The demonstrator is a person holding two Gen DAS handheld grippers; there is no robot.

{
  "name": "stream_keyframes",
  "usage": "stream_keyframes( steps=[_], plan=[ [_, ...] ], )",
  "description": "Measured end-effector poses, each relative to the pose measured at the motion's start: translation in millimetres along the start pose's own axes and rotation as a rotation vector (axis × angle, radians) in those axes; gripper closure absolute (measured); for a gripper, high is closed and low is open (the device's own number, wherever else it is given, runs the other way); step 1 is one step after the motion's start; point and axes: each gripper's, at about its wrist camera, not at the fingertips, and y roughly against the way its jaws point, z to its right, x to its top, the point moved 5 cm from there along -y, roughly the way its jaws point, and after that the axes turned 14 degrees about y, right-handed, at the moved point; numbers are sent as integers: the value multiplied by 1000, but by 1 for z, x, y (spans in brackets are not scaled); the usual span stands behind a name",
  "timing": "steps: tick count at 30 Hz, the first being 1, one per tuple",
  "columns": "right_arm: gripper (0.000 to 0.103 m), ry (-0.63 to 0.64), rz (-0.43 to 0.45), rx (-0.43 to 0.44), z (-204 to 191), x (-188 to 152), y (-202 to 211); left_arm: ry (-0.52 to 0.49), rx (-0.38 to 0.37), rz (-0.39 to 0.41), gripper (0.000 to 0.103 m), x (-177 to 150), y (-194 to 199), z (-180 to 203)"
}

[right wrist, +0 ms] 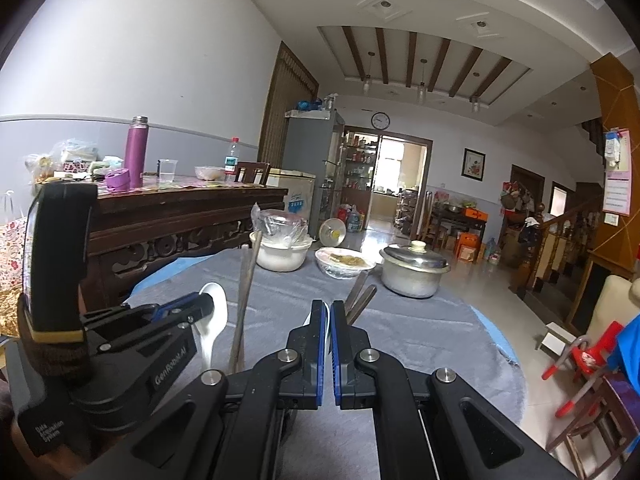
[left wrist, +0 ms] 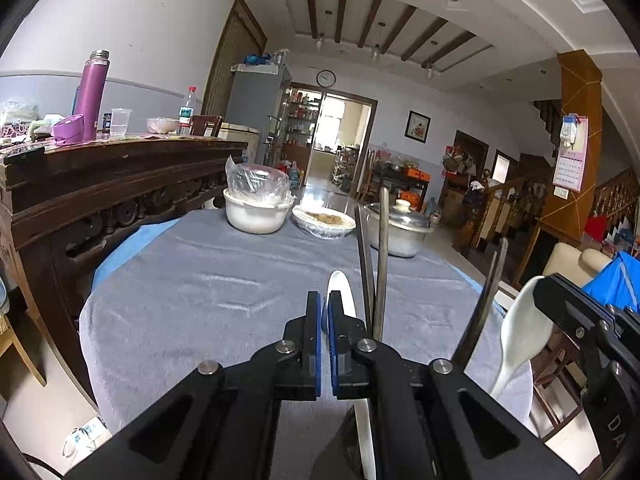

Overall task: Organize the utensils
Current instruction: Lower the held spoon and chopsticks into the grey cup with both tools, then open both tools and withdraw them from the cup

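each claw, left [left wrist: 324,312] and right [right wrist: 331,320], was clamped on a white spoon [left wrist: 340,284] with chopsticks [left wrist: 378,264] above the grey-clothed desk [left wrist: 208,280].

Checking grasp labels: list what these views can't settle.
- Left wrist view: spoon handle, mostly hidden under the left gripper.
- Same view: lower ends of chopsticks, behind that gripper.
- Right wrist view: pot contents, under its lid.
- Right wrist view: clock hands, too small.

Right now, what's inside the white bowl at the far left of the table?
A crumpled clear plastic bag sits in the white bowl, bulging above its rim. Something pale shows at the rim; the bag and the bowl's wall hide what is underneath.
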Motion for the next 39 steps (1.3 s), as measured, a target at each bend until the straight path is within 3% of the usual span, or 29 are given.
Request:
stream_keyframes(
  steps=[22,24,26,28,31,39],
  plan=[
    [99,-1,-56,98,-18,-12,5,-13,-61,-140,99,-24,12,-3],
    [99,-12,-61,105,-17,-12,4,-5,-64,-149,93,-23,12,-5],
    [97,-35,-62,118,-14,-12,3,1,-61,-147,75,-21,14,-8],
    [97,-58,-61,116,-9,-13,3,12,-57,-137,66,-18,16,-11],
    [96,-97,-66,114,0,-14,2,29,-53,-131,58,-14,17,-16],
    [95,-227,-85,132,24,-21,-3,75,-28,-138,49,-7,15,-33]
  ],
)
